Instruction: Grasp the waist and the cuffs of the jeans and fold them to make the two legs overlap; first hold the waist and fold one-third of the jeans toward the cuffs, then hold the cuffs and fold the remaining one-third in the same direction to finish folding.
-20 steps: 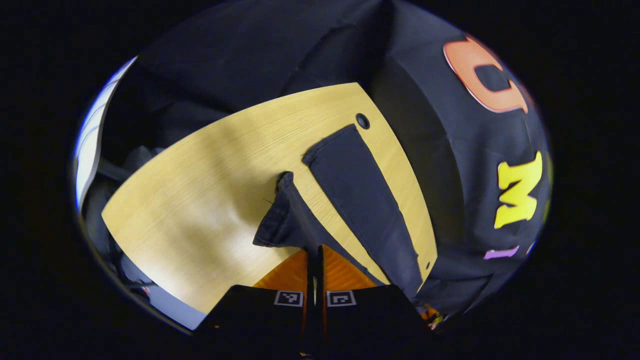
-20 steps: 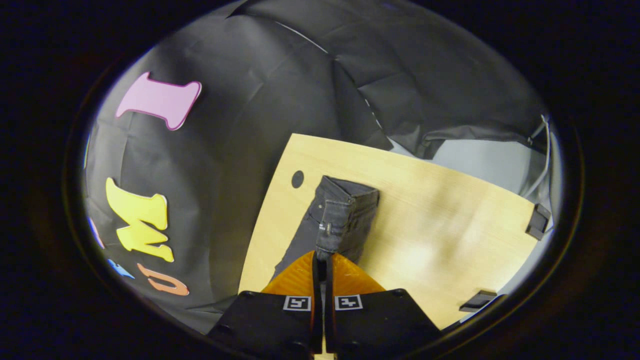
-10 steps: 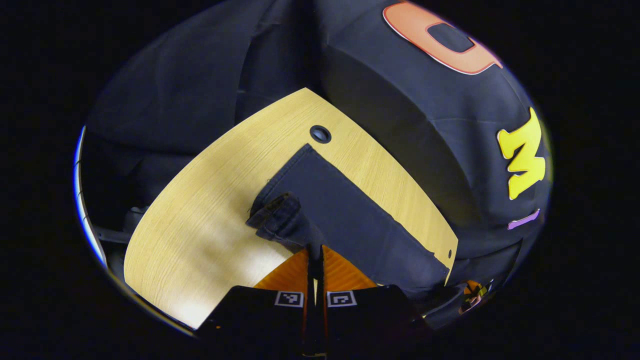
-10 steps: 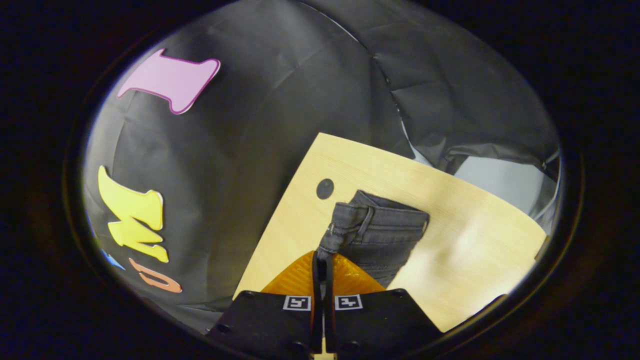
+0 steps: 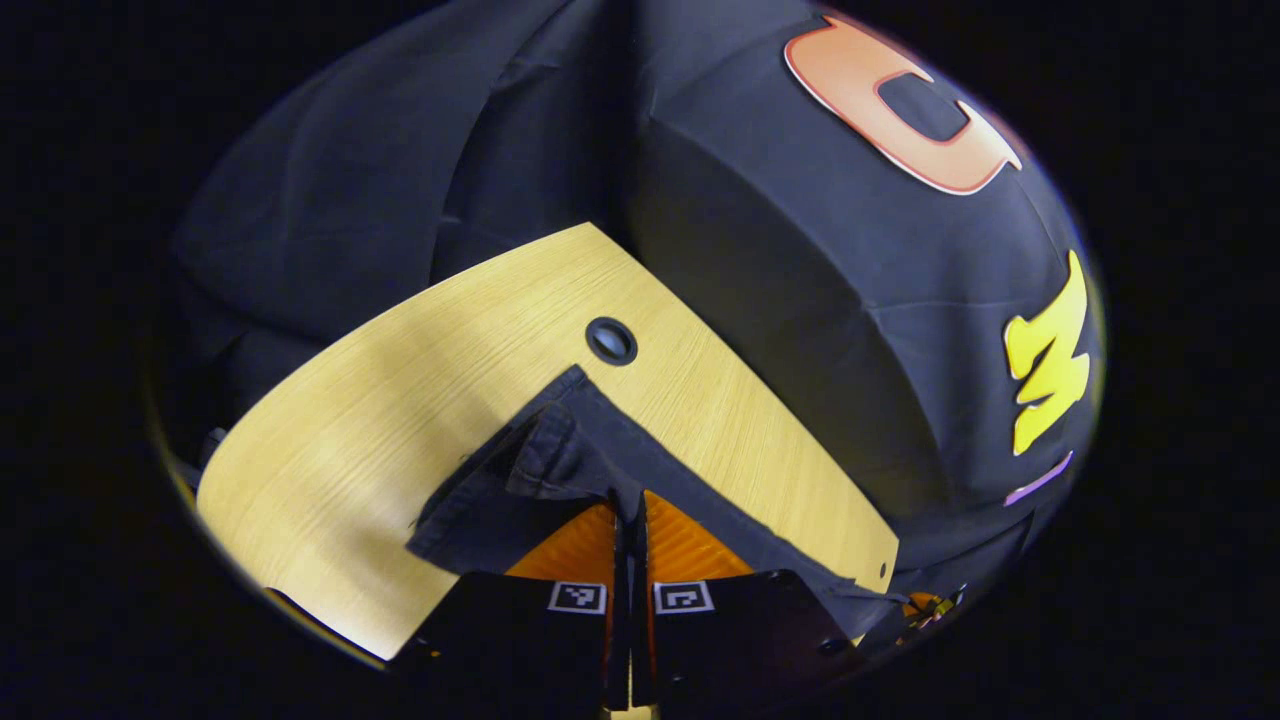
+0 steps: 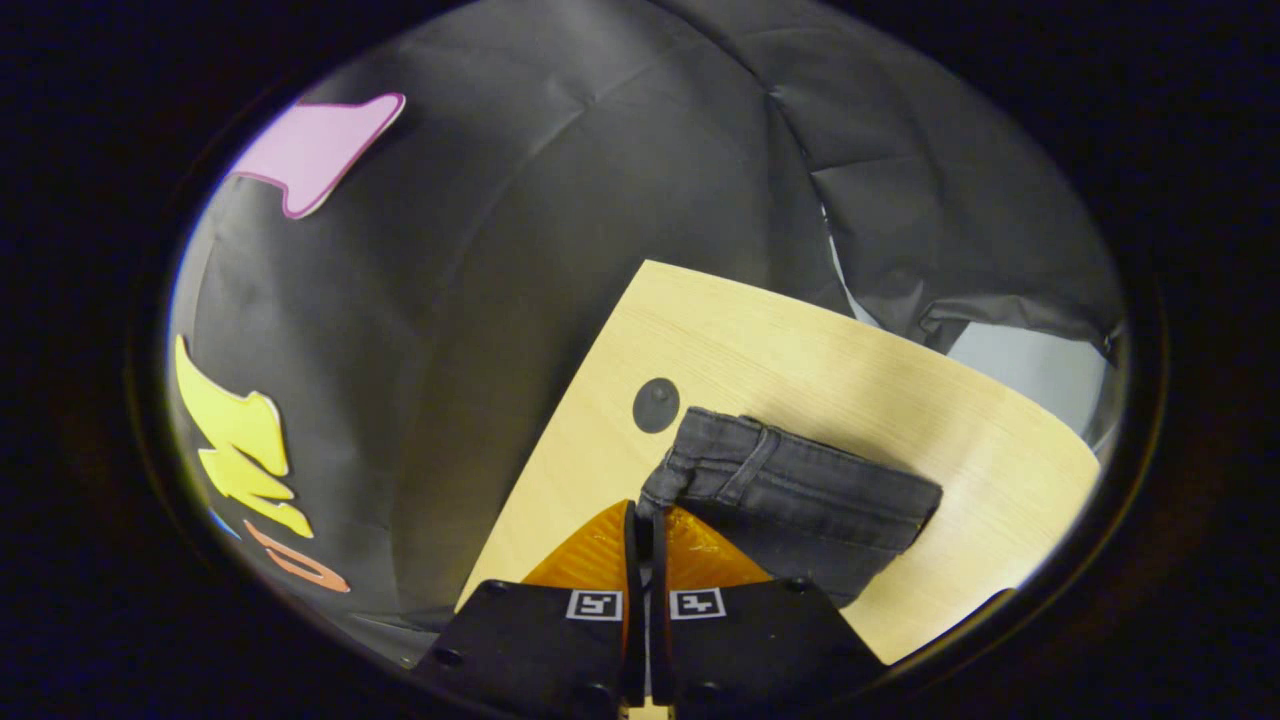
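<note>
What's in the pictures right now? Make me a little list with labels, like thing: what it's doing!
jeans: dark, lying on the table, legs overlapped
waist end: pinched by the right gripper, beside the round hole
cuff end: pinched by the left gripper
table: light wood, bare around the jeans
fold step: the legs seem doubled over; waist fold not yet done

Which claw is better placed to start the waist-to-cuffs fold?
Right, probably. The right claw is already shut on the waist of the jeans; the left claw grips the cuffs, the end to fold toward.
</note>
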### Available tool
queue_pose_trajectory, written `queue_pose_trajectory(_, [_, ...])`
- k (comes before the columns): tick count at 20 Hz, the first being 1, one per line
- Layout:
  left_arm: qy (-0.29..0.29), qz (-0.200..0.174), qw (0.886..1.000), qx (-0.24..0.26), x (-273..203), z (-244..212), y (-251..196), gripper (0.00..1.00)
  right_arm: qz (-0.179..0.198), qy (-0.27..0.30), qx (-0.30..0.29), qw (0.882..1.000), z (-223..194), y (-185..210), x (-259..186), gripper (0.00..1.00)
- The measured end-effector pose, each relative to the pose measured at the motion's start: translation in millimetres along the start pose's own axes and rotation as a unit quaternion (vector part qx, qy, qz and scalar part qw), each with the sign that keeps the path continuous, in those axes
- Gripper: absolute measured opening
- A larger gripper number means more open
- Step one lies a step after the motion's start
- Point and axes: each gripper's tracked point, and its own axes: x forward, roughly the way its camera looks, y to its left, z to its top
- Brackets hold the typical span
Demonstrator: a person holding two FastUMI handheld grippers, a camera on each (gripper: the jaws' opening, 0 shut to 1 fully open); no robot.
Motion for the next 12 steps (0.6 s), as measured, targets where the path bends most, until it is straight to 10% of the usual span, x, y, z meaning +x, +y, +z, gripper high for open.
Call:
queue_pose_trajectory(8, [-0.027, 0.004, 0.999, -0.031, 48, -4, 7, 0.13, -0.031, -0.005, -0.004, 0.999, -7, -21, 33, 0.07])
queue_pose_trajectory(12, [-0.04, -0.004, 0.999, -0.037, 41, 4, 0, 0.79, -0.025, -0.008, -0.031, 0.999, -15, -12, 33, 0.3])
